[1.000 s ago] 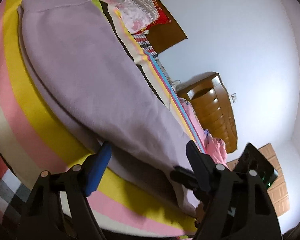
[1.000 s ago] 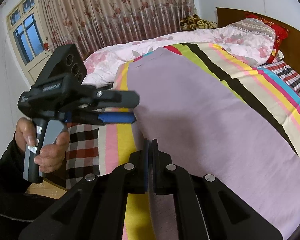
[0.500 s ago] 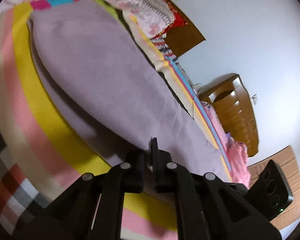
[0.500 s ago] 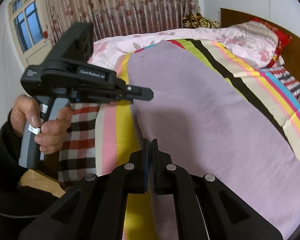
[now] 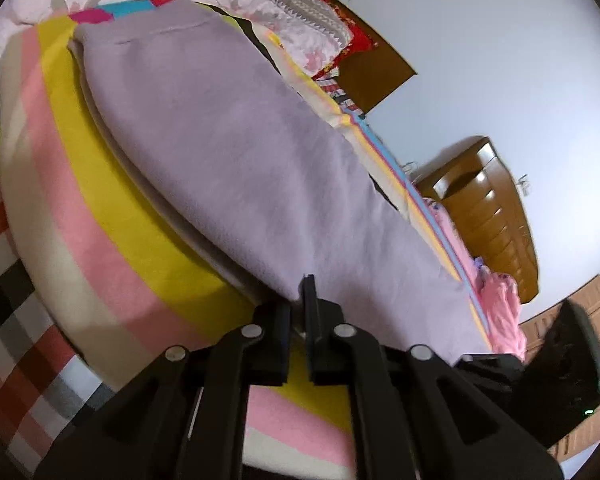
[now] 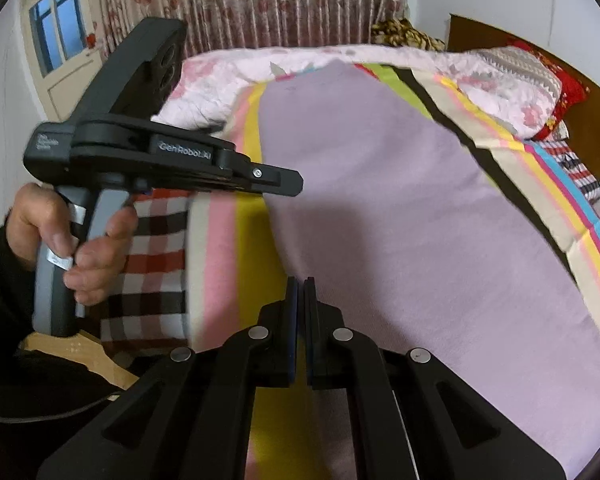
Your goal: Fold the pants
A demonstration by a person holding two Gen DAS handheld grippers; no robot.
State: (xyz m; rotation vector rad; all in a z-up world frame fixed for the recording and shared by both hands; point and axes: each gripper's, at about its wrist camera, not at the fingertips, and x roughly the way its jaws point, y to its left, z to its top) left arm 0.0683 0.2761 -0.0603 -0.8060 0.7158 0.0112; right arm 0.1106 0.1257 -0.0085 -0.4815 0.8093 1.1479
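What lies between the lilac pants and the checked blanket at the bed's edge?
In the right wrist view, yellow, pink and cream bands of the striped blanket separate the lilac pants from the checked blanket.

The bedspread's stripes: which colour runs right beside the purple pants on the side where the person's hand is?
The yellow stripe. It borders the pants directly; the pink stripe lies beyond it, nearer the hand.

Both wrist views close over pants (image 5: pixel 236 152)

Left tool (image 5: pixel 300 300) clamped; right tool (image 6: pixel 300 300) clamped.
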